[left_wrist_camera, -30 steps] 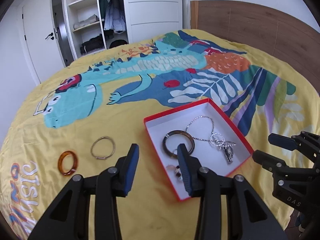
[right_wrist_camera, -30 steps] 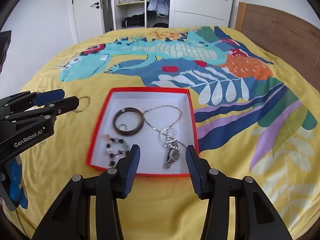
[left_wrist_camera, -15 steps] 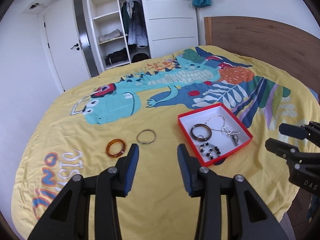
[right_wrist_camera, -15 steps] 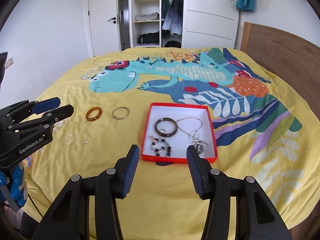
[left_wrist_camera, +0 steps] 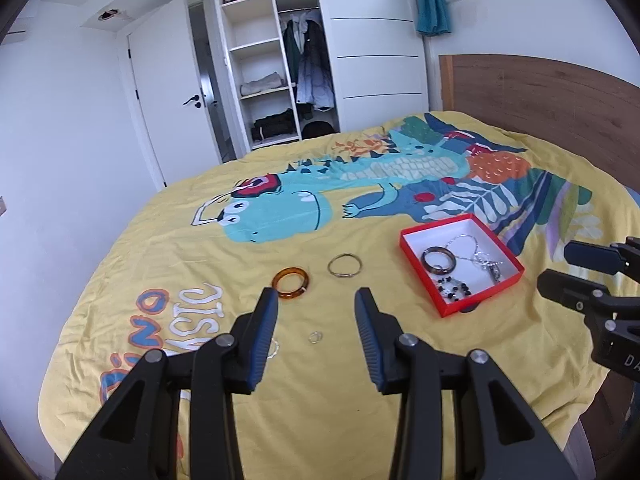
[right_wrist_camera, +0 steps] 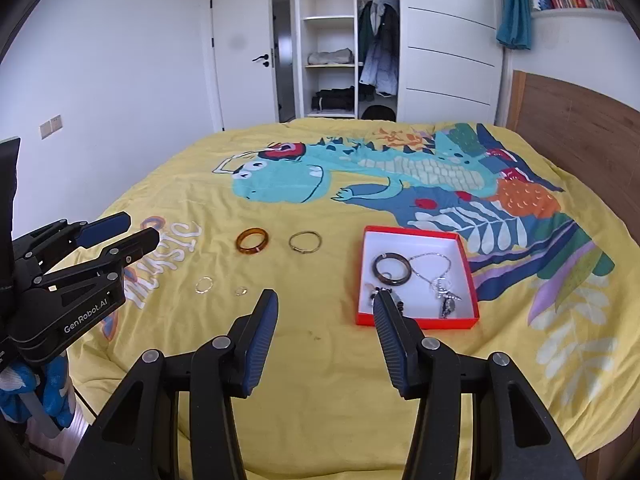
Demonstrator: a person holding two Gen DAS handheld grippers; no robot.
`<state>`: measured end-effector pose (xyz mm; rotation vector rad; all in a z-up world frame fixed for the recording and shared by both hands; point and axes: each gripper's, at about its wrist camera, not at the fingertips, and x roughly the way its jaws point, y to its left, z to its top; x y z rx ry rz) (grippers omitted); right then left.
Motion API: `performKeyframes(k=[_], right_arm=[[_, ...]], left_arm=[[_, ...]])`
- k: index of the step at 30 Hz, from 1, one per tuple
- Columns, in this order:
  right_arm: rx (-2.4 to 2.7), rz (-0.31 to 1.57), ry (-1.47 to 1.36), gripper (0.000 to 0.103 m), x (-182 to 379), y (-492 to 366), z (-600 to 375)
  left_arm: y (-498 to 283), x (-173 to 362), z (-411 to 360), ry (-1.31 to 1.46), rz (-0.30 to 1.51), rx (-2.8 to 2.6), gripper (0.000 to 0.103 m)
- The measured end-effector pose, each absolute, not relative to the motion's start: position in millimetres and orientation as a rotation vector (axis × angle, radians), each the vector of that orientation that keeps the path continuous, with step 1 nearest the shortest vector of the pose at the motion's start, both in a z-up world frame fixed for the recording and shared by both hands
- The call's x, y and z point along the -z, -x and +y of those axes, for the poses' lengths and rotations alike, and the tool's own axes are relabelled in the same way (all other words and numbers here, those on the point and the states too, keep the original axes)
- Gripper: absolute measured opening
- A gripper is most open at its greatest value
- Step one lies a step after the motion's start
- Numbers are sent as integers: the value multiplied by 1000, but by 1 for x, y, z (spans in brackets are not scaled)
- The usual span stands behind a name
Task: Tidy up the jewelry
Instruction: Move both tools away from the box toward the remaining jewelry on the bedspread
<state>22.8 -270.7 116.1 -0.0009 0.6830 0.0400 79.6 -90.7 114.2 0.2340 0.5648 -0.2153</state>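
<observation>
A red-rimmed white box (left_wrist_camera: 505,250) (right_wrist_camera: 464,257) lies on the bed and holds a dark bangle (left_wrist_camera: 438,261) (right_wrist_camera: 392,268), a silver necklace (left_wrist_camera: 484,258) (right_wrist_camera: 442,280) and a beaded bracelet (left_wrist_camera: 452,286). On the cover lie an amber bangle (left_wrist_camera: 291,278) (right_wrist_camera: 251,241), a thin metal bangle (left_wrist_camera: 344,265) (right_wrist_camera: 305,241) and two small rings (left_wrist_camera: 315,337) (right_wrist_camera: 204,284) (right_wrist_camera: 240,291). My left gripper (left_wrist_camera: 316,312) (right_wrist_camera: 138,229) is open and empty, near the rings. My right gripper (right_wrist_camera: 324,314) (left_wrist_camera: 560,266) is open and empty, in front of the box.
The bed wears a yellow dinosaur cover (left_wrist_camera: 280,216) (right_wrist_camera: 280,184). A wooden headboard (left_wrist_camera: 560,100) stands at the right. A white wardrobe with open shelves (right_wrist_camera: 332,40) and a door (left_wrist_camera: 168,112) stand behind. The bed's near edge is just below the grippers.
Both grippers have pulled back and up from the box, so much more of the bed and room shows. Both stayed open and empty. The jewelry has not moved.
</observation>
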Motion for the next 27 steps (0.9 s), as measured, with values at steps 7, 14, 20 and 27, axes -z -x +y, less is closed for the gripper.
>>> performKeyframes(k=[7,14,20,27], right_arm=[[-68,686,25,49,-115,-27,-250],[-90,719,35,49,-98,-43,-238],[-111,752,38,49,-80,-58,-228],[-126,779,23,49,-64,-74,-226]], left_arm=[[-86,-106,-68,-212,575,182,38],[-104,-83,-49,-205,618,144,38],[-121,-65,-34,-189,654,122,38],[-136,-45,-20,-163,693,103,38]])
